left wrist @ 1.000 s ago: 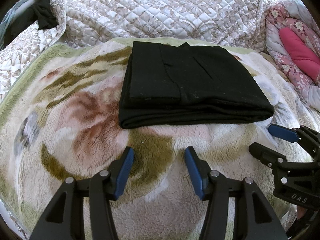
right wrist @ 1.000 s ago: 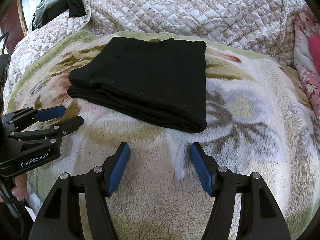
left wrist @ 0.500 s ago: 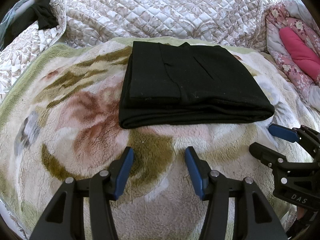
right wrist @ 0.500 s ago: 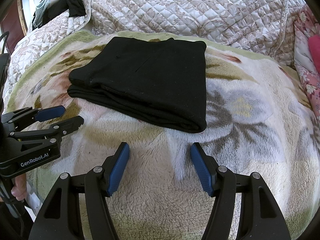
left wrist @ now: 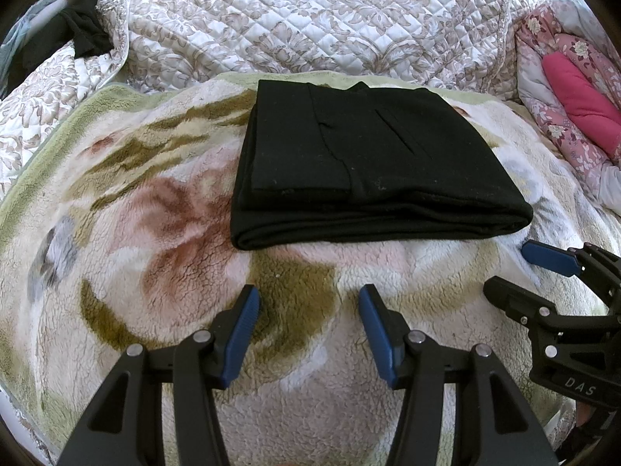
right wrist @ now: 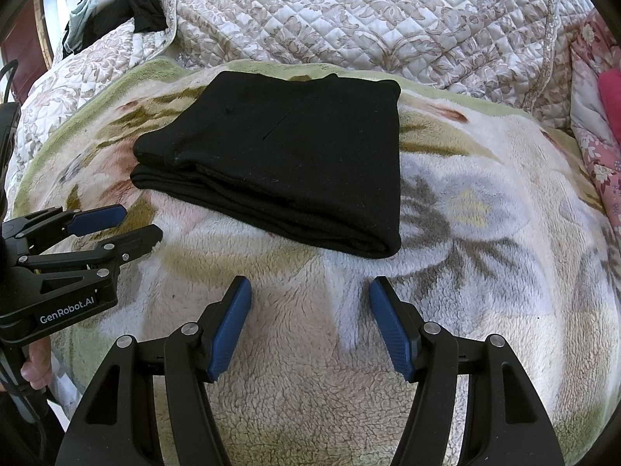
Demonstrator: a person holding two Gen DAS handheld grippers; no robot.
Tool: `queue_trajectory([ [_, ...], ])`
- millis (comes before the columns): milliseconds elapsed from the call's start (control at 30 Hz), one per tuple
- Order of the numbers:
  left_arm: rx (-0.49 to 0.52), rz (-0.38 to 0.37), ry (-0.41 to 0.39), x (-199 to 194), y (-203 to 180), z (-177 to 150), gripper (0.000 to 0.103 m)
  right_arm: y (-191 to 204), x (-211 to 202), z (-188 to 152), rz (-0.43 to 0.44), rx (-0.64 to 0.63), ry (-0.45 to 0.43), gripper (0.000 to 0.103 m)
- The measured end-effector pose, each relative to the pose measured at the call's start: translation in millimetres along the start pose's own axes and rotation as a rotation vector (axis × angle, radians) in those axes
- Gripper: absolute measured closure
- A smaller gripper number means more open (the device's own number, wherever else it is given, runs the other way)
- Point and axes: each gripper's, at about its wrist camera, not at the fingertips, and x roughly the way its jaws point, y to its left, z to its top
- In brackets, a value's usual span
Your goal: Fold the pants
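The black pants (left wrist: 368, 163) lie folded into a flat rectangle on a fleece floral blanket (left wrist: 155, 240); they also show in the right wrist view (right wrist: 287, 159). My left gripper (left wrist: 308, 310) is open and empty, hovering over the blanket just short of the pants' near folded edge. It also shows at the left of the right wrist view (right wrist: 128, 221). My right gripper (right wrist: 310, 303) is open and empty, just short of the pants' near right corner. It appears at the right of the left wrist view (left wrist: 508, 272).
A quilted beige bedspread (left wrist: 310, 19) is bunched behind the pants. A pink floral quilt (left wrist: 574, 108) lies at the right. Dark clothes (left wrist: 77, 35) hang at the back left. The blanket drops off at the bed's near edge.
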Motion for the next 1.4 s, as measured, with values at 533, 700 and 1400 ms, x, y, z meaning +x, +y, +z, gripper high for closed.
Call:
queue_trajectory([
  [533, 0.0, 0.001, 0.001, -0.2, -0.1, -0.1, 0.046, -0.7, 0.0, -0.1, -0.001, -0.001, -0.001, 0.039],
  [700, 0.001, 0.001, 0.002, -0.2, -0.1, 0.0, 0.046, 1.2, -0.1, -0.8, -0.002, -0.001, -0.001, 0.039],
  [1400, -0.008, -0.002, 0.004, 0.1, 3.1, -1.5, 0.046, -0.9, 0.1, -0.6, -0.003, -0.002, -0.001, 0.039],
])
